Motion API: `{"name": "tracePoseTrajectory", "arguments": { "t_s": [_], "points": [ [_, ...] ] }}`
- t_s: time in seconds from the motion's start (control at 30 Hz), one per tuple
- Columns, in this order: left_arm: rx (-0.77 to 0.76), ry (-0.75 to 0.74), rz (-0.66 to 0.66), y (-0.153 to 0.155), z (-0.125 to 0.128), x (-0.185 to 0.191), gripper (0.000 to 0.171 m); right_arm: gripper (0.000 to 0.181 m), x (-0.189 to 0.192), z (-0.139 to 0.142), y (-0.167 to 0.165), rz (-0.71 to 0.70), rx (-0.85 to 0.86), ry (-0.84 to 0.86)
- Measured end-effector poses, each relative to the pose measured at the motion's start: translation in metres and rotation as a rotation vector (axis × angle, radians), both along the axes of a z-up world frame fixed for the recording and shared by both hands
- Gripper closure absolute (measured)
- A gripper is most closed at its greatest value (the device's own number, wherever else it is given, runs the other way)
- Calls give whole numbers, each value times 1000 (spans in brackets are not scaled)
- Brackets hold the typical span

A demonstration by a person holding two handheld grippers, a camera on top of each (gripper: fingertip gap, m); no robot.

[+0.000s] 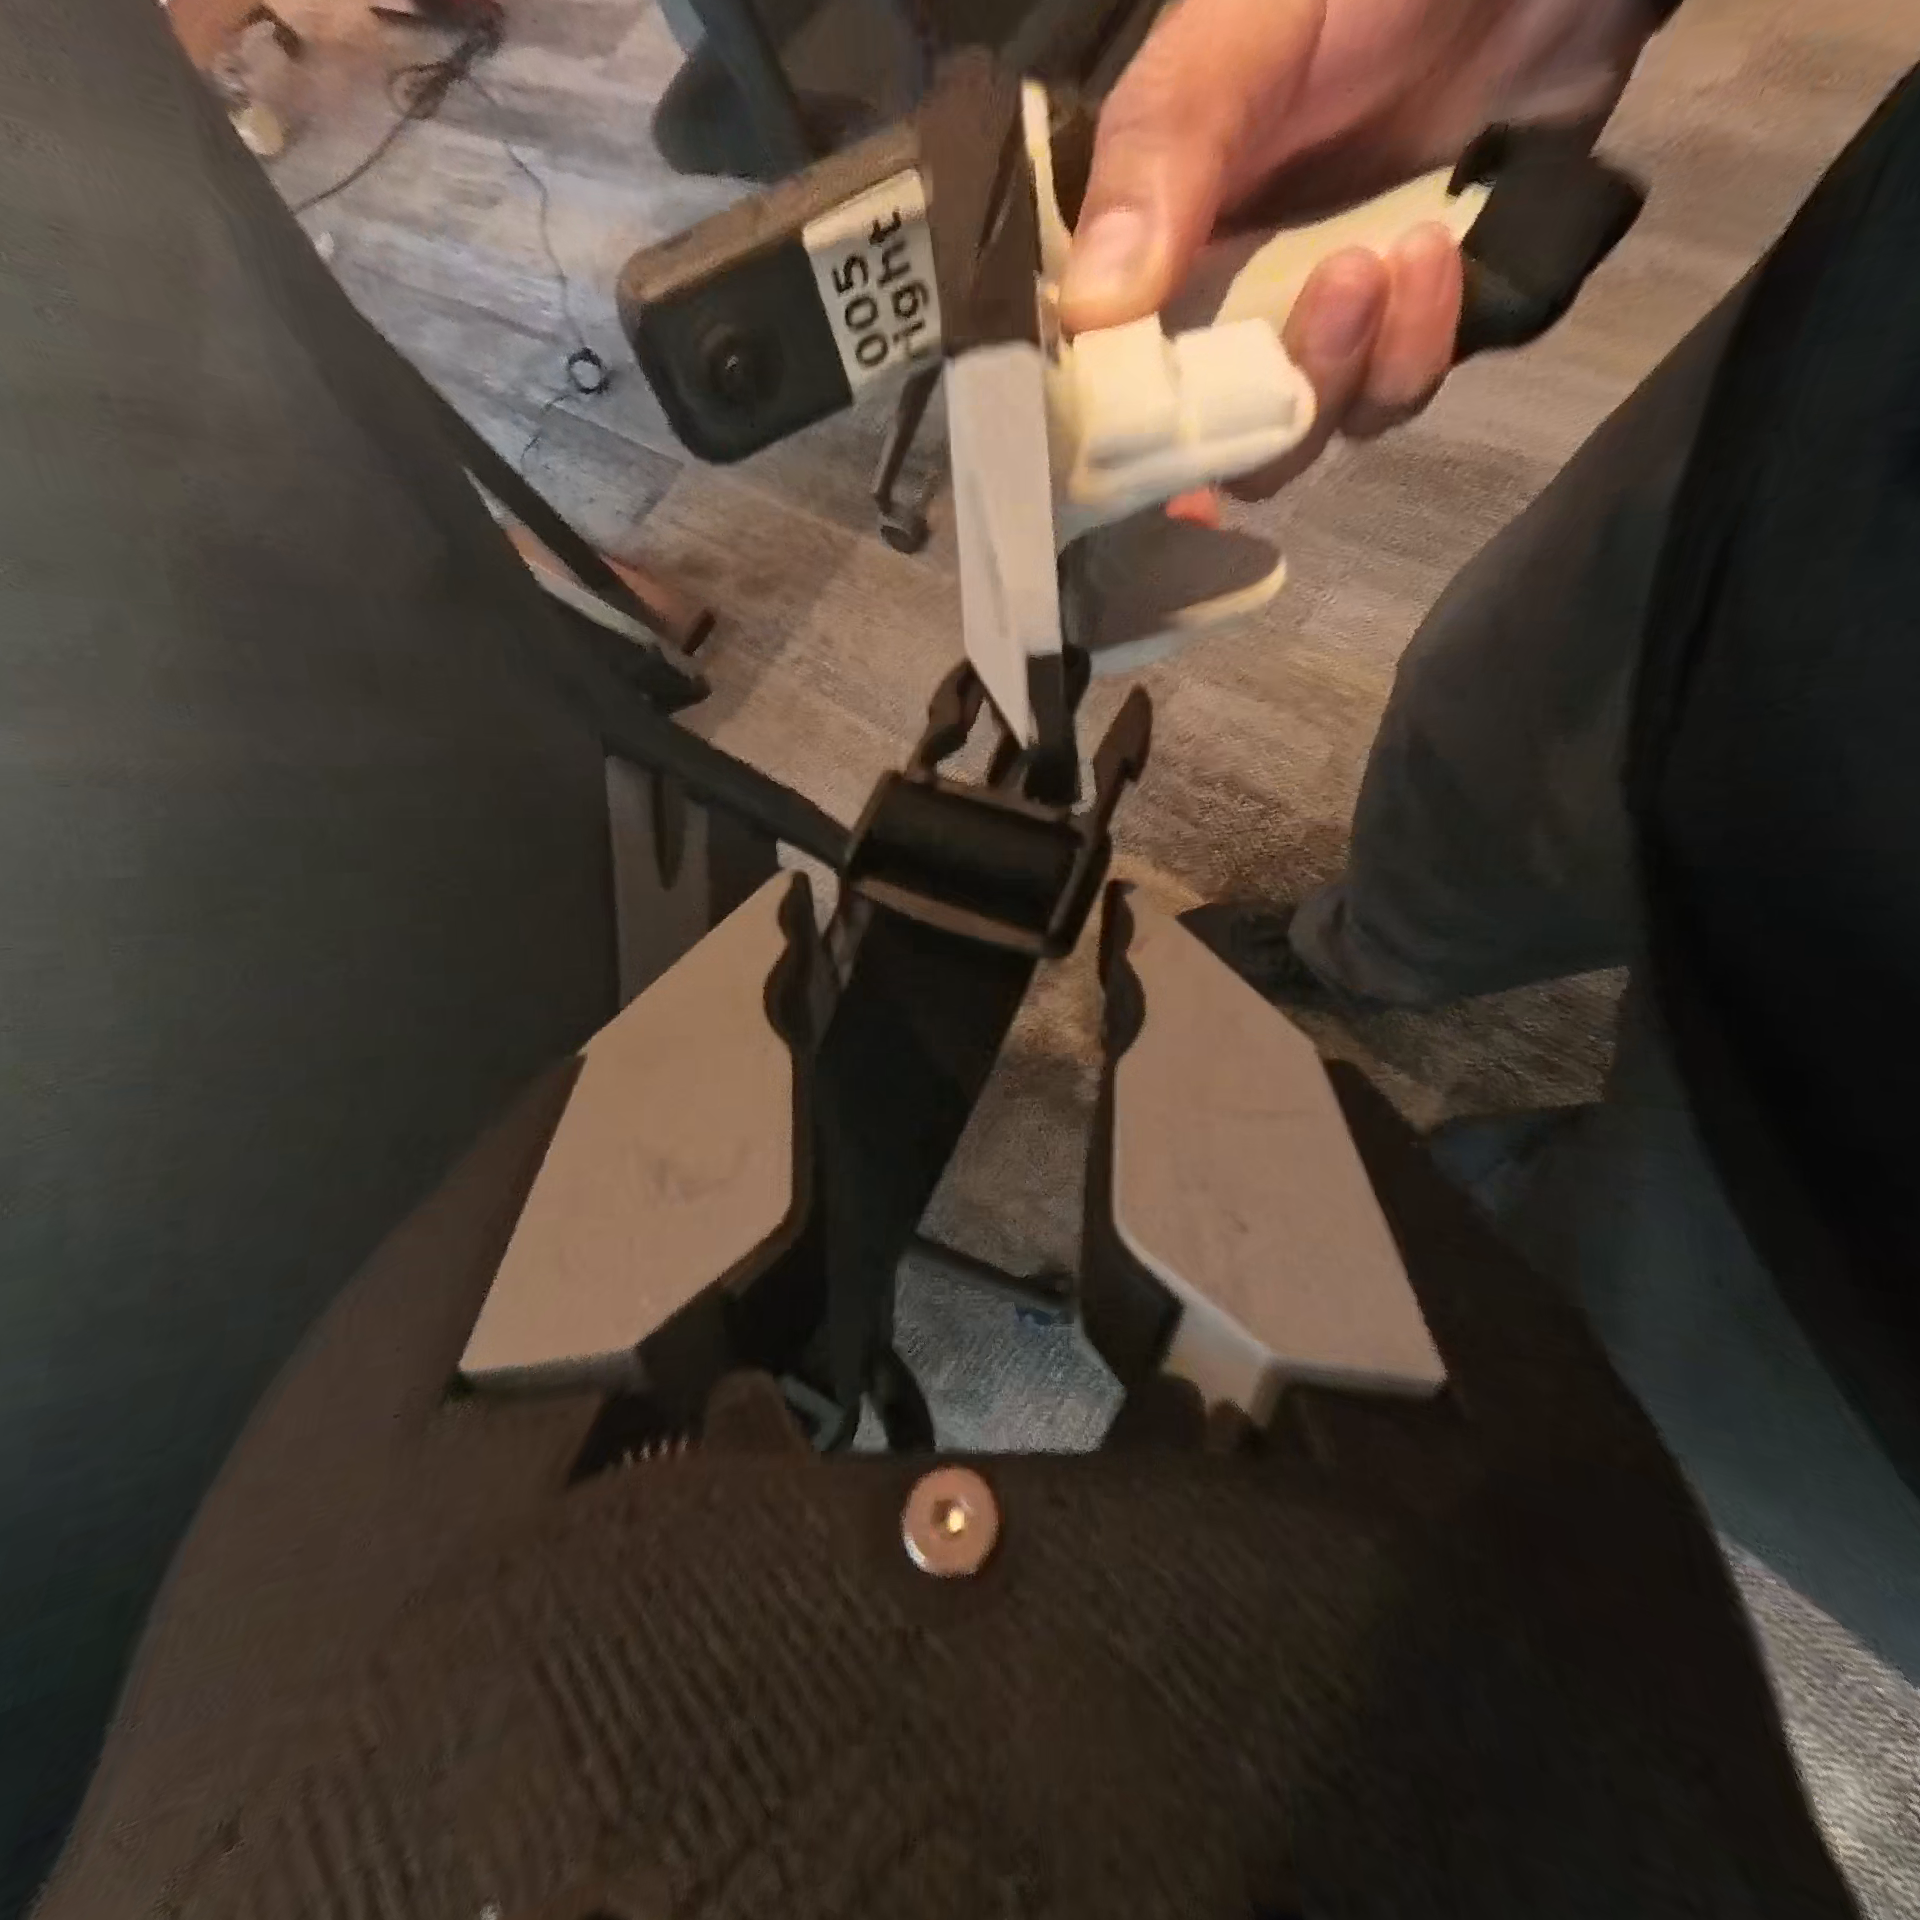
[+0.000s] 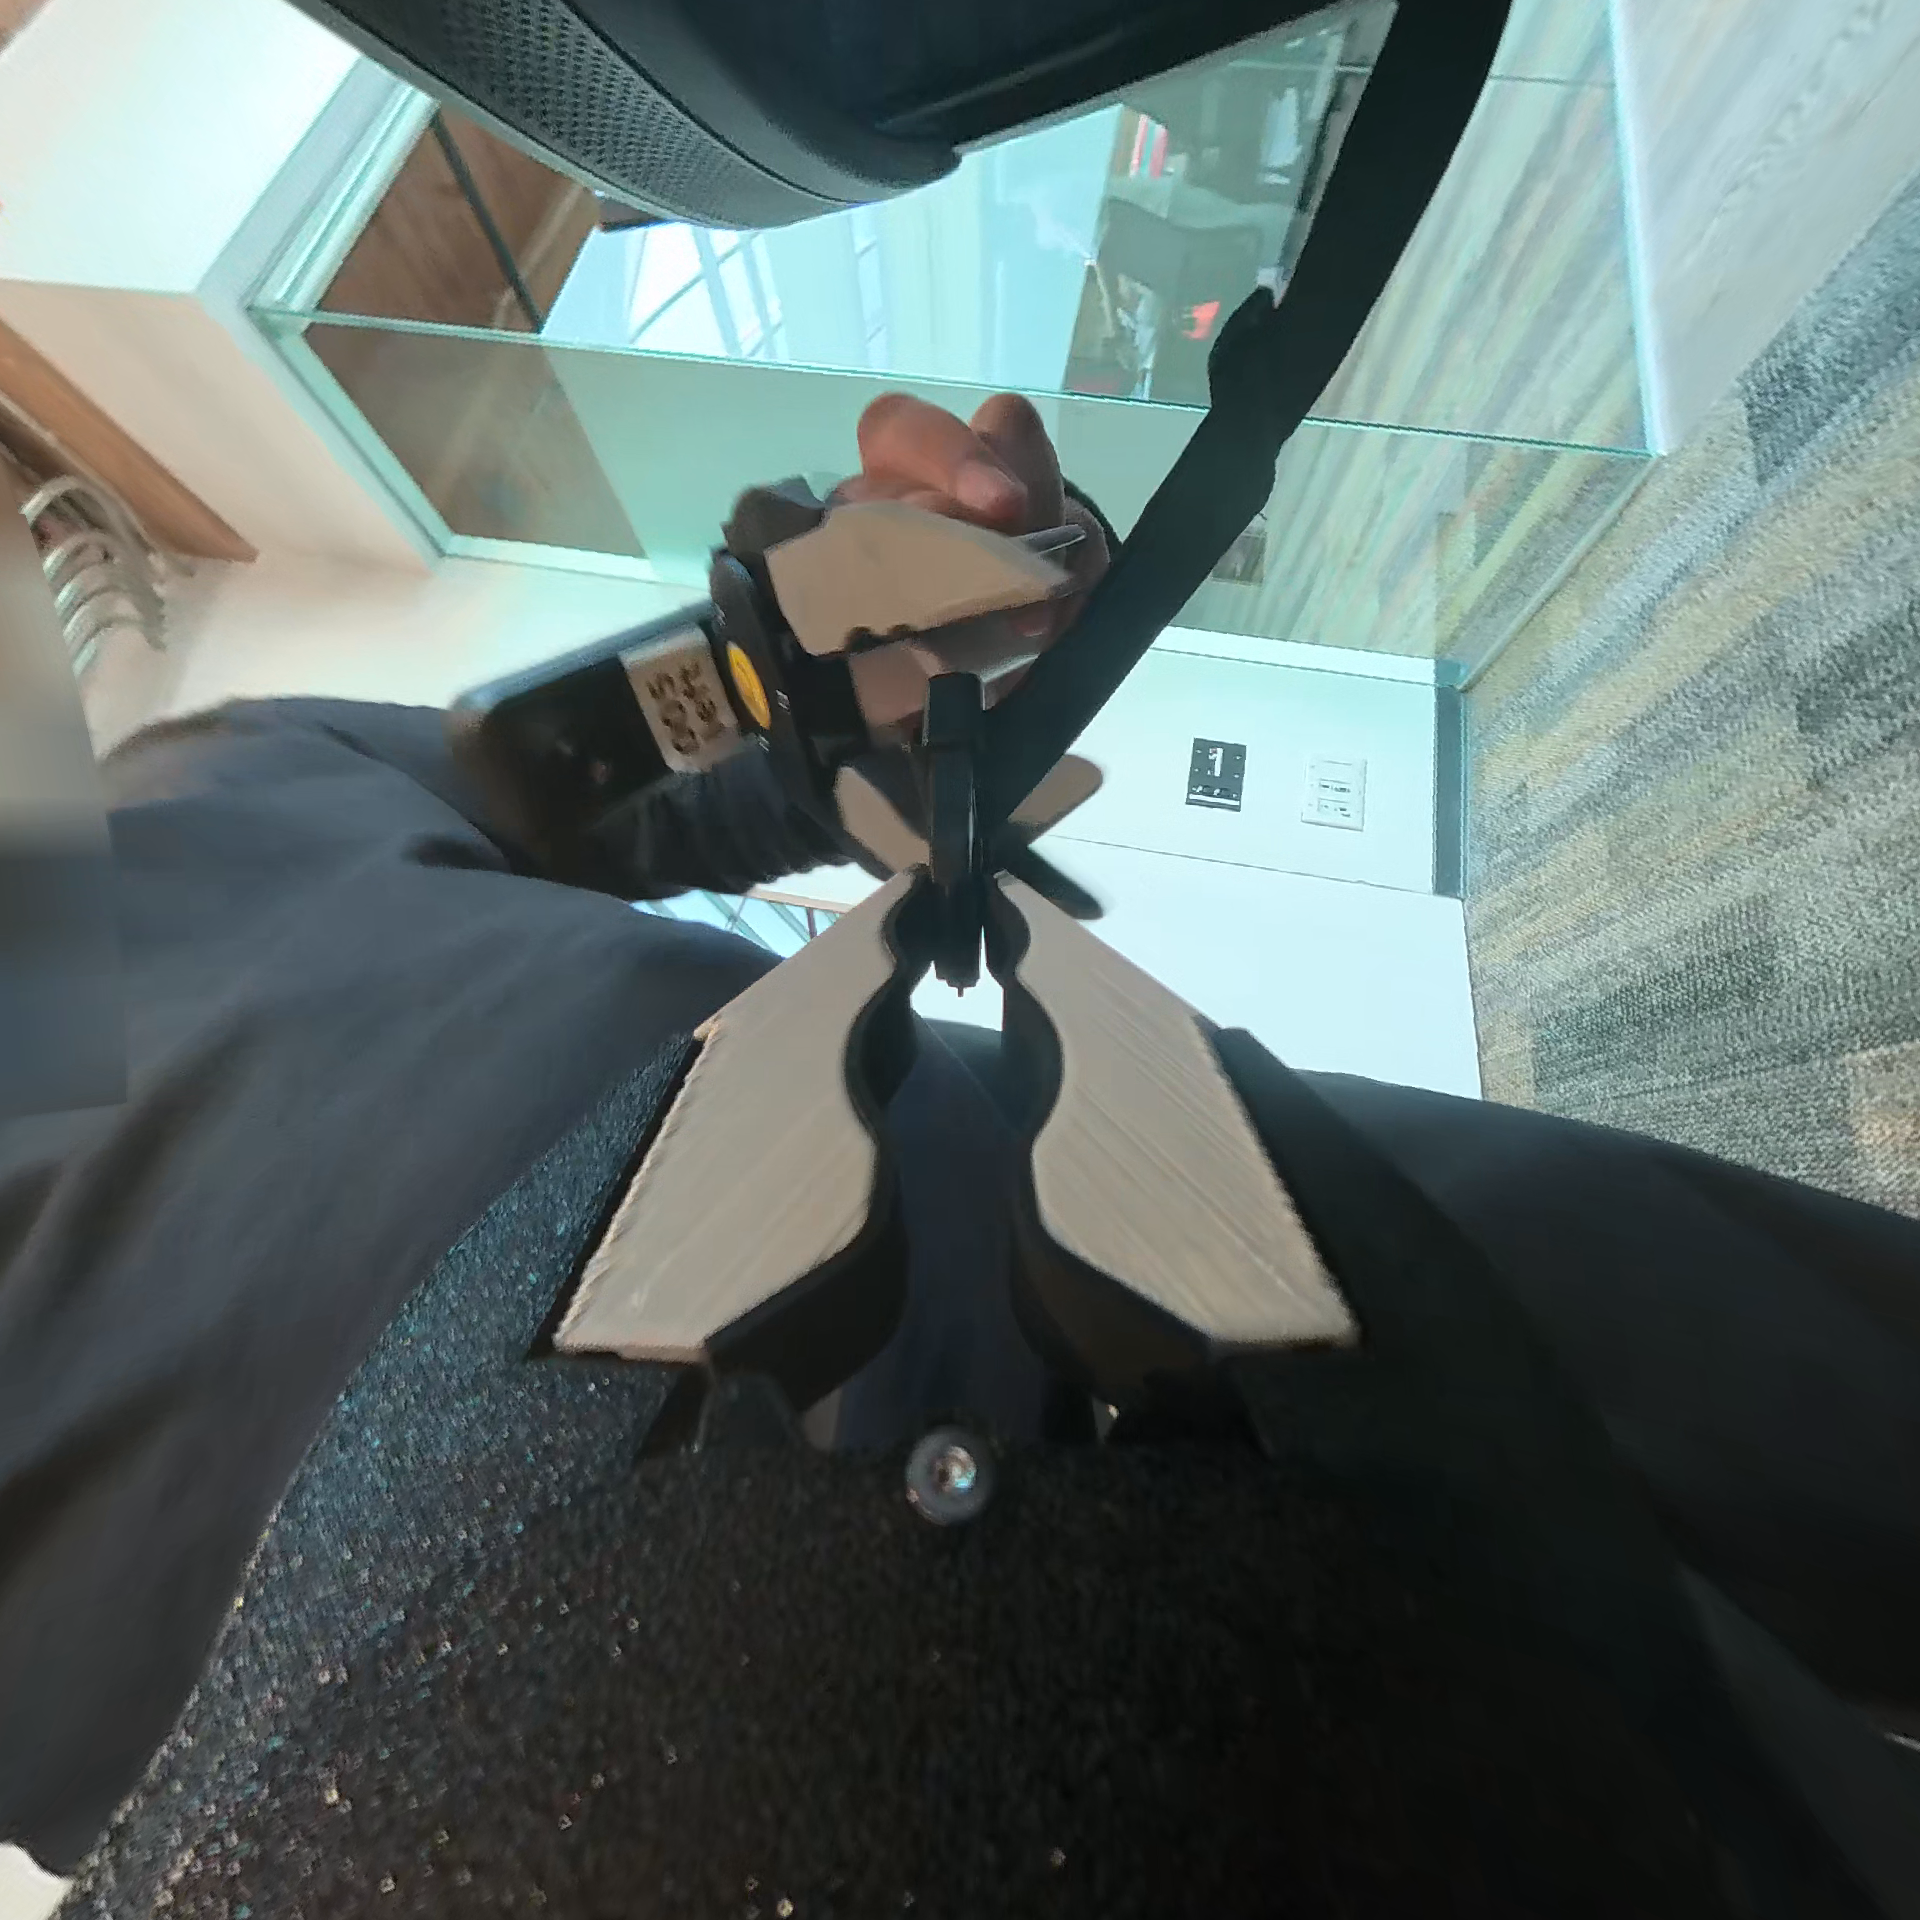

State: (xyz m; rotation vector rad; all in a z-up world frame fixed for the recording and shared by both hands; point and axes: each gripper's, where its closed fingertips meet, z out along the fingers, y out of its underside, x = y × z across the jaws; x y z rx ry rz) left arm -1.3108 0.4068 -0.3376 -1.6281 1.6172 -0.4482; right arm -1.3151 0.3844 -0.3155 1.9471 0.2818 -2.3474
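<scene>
Both sets of jaws are clamped on parts of one black plastic buckle (image 1: 961,862). Left gripper (image 1: 951,914) has its grey fingers pinching the buckle's boxy socket half at their tips, black webbing strap (image 1: 894,1122) running back between the fingers toward the gripper body. A second strap (image 1: 717,784) leaves the socket to the left, toward a large dark fabric mass (image 1: 260,727) that fills that side of the left wrist view.

Right gripper (image 1: 1039,727) comes down from above, fingers closed to a narrow point on the pronged half of the buckle; two prong tips (image 1: 1127,727) stick up either side of the fingertips, just above the socket. The two halves touch or nearly touch; cannot tell whether they are latched. A bare hand (image 1: 1299,156) grips the right gripper's white handle, and a small black camera (image 1: 769,322) with a white label sits on its side.

Right wrist view: right gripper (image 2: 951,914) closed on a thin black buckle piece (image 2: 951,800), the left gripper (image 2: 914,717) meeting it from the far side, a hand (image 2: 956,462) behind it. A black strap (image 2: 1195,540) curves up and away to the right.

Surroundings: grey patterned carpet (image 1: 1195,748), a trouser leg (image 1: 1558,623), a shoe (image 1: 1174,582), glass partition walls (image 2: 935,416), dark clothing (image 2: 260,935).
</scene>
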Motion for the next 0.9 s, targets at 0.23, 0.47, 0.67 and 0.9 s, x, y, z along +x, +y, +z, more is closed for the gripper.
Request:
{"name": "tracePoseTrajectory", "arguments": {
  "t_s": [0.23,0.47,0.67,0.9],
  "points": [
    [-167,89,-112,-7,-9,10,127,173,10,-11,2,13,19,31],
    [-100,196,-32,9,-20,12,128,167,19,-27,24,-45,42,36],
    [-135,255,30,11,-34,14,128,125,103,-88,104,-288,175,-195],
    [-172,330,46,8,-50,14,128,122,198,-151,228,-232,589,-535]
  ]
}}
